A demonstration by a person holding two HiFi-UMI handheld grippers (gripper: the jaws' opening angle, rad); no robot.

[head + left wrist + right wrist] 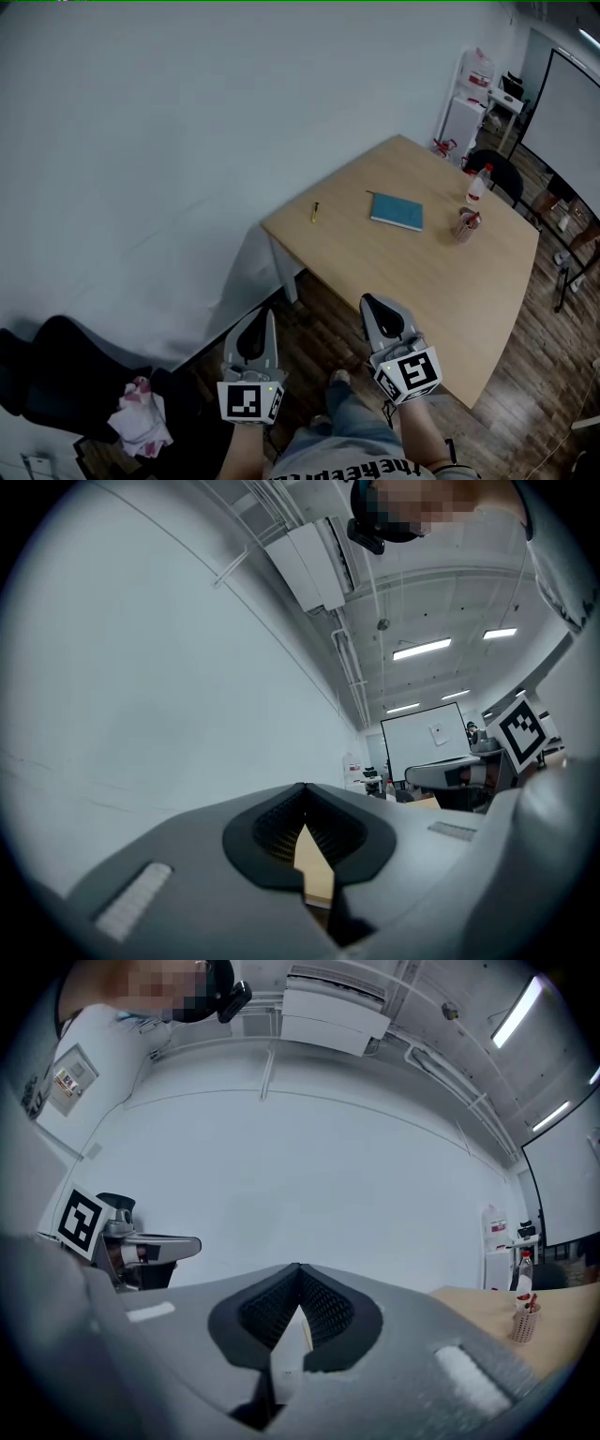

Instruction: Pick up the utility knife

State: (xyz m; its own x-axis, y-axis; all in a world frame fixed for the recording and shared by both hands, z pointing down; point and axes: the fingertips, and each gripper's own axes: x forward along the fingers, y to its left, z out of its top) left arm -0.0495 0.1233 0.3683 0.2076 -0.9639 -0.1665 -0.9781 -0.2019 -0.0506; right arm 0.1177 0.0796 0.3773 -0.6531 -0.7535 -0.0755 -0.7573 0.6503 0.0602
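Our left tongs [265,317] and right tongs [368,303] are both closed and empty, short of the wooden surface [412,272]. The utility knife [315,212] lies near its left corner. This looks like the approach step; next we must reach over and open one pair.

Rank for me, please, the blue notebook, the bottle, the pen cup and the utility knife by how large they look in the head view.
1. blue notebook, clearly the largest.
2. bottle and pen cup: these look about alike, so I leave them tied.
3. utility knife, the smallest, only a thin sliver.
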